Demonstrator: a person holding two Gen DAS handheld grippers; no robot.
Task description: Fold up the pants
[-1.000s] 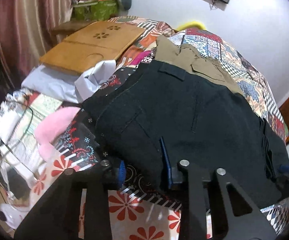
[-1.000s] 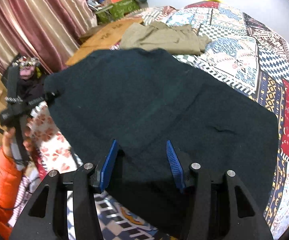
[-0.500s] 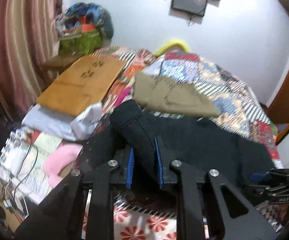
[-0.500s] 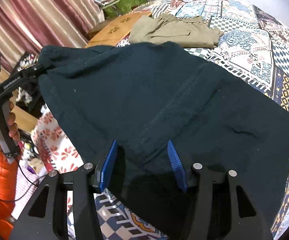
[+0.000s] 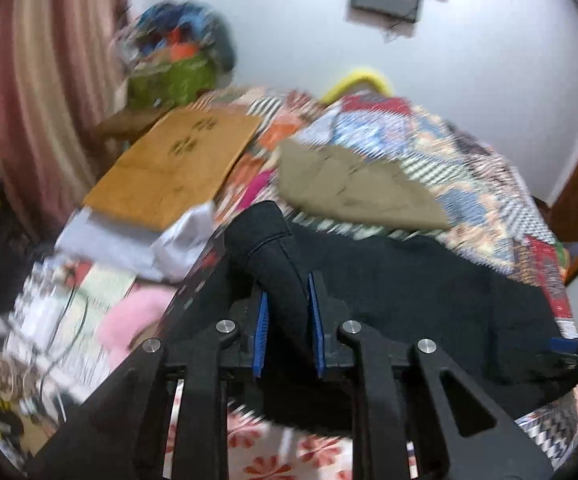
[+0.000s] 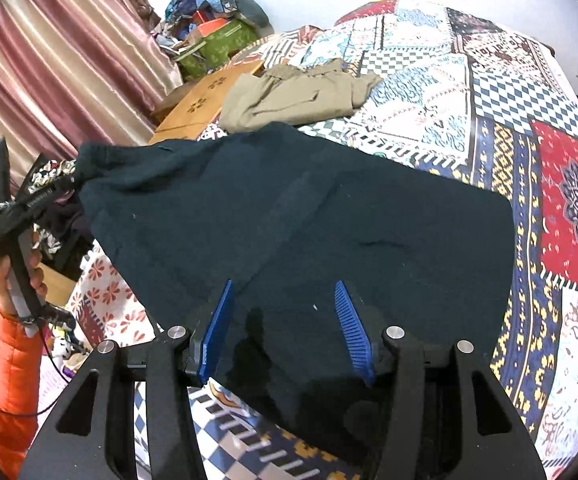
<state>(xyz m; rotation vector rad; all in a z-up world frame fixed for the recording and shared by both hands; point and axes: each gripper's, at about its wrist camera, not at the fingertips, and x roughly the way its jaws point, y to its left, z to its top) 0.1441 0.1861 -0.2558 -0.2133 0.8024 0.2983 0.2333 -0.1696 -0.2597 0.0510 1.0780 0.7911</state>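
Note:
Black pants (image 6: 289, 208) lie spread on the patchwork bed cover (image 6: 529, 120). My left gripper (image 5: 287, 320) is shut on one corner of the pants (image 5: 429, 300); a roll of cloth rises between its blue pads. The right wrist view shows that left gripper (image 6: 71, 178) holding the corner up off the bed, gripped by a person's hand (image 6: 17, 276) in an orange sleeve. My right gripper (image 6: 285, 332) has its pads on either side of a thick bunch of the pants' near edge and grips it. It shows as the right gripper (image 5: 569, 346) at the pants' far end.
Folded khaki trousers (image 6: 289, 96) lie beyond the black pants. A wooden board (image 5: 177, 168) rests at the bed's left side, with white cloth and a pink item (image 5: 129, 316) below it. A green bag (image 5: 173, 76) and striped curtain stand behind.
The left gripper closed on the pants' corner and lifted it, pulling that side up off the bed. The right gripper kept its hold and shifted slightly sideways.

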